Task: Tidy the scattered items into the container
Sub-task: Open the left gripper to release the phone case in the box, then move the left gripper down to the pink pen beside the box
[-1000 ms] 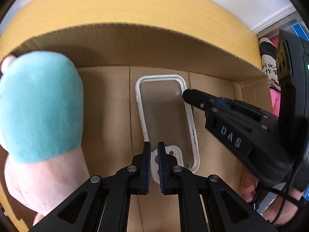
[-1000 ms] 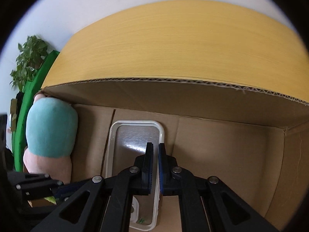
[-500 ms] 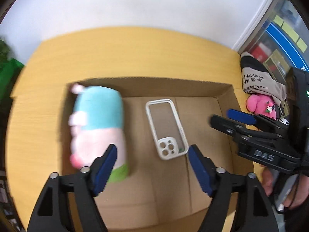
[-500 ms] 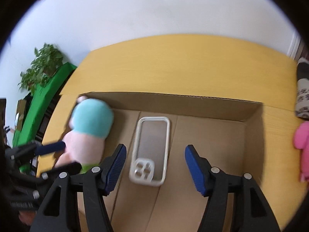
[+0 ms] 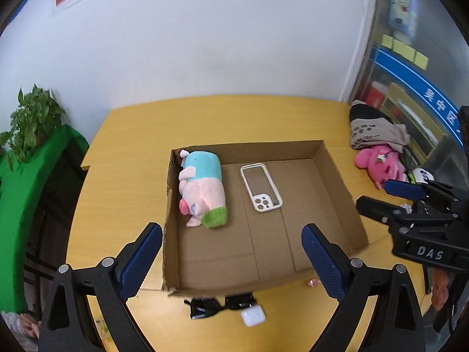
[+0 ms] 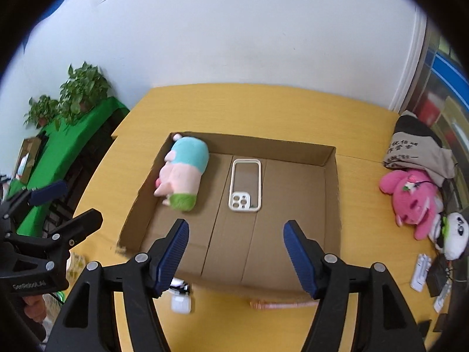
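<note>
An open cardboard box (image 5: 337, 176) lies on the yellow table. Inside it, a pink plush pig in a teal top (image 5: 202, 187) lies along the left wall, and a clear phone case with a white rim (image 5: 261, 187) rests flat beside it. My left gripper (image 5: 231, 231) hovers high above the box's near half, its jaws opening, with nothing between them. My right gripper (image 6: 236, 226) also hangs above the near half, jaws opening and empty. Black sunglasses (image 5: 219, 305) and a white earbud case (image 5: 252, 316) lie on the table in front of the box.
A pink plush (image 6: 410, 196), a panda plush (image 6: 454, 234) and a folded printed cloth (image 6: 416, 149) sit at the table's right edge. A thin pink stick (image 6: 281, 304) lies before the box. Left of the table stand a green-covered shelf (image 6: 67, 152) and plants.
Both grippers were shut down inside the box at the phone case; they opened, left the case flat on the box floor, and rose up and back above the box.
</note>
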The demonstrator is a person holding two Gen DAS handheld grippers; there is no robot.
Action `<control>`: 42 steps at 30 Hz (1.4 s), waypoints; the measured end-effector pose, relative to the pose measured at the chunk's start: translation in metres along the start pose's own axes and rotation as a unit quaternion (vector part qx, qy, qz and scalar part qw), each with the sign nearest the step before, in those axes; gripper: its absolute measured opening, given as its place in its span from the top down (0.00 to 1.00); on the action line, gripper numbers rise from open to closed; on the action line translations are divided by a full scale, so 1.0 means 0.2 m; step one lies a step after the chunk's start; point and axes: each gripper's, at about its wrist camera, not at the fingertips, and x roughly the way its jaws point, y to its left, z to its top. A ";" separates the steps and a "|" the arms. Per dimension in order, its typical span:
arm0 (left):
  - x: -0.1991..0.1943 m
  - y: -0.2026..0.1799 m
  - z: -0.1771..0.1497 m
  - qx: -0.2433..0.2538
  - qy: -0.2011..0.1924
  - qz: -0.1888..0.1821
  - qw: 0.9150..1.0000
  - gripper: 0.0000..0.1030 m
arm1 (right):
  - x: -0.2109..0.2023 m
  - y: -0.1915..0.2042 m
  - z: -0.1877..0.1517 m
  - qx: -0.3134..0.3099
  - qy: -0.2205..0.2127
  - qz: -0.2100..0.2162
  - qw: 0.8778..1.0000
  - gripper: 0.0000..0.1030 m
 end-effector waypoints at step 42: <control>-0.08 -0.38 -0.21 -0.005 0.011 0.005 1.000 0.04 | -0.20 -0.42 -0.37 0.023 0.008 0.031 0.999 0.35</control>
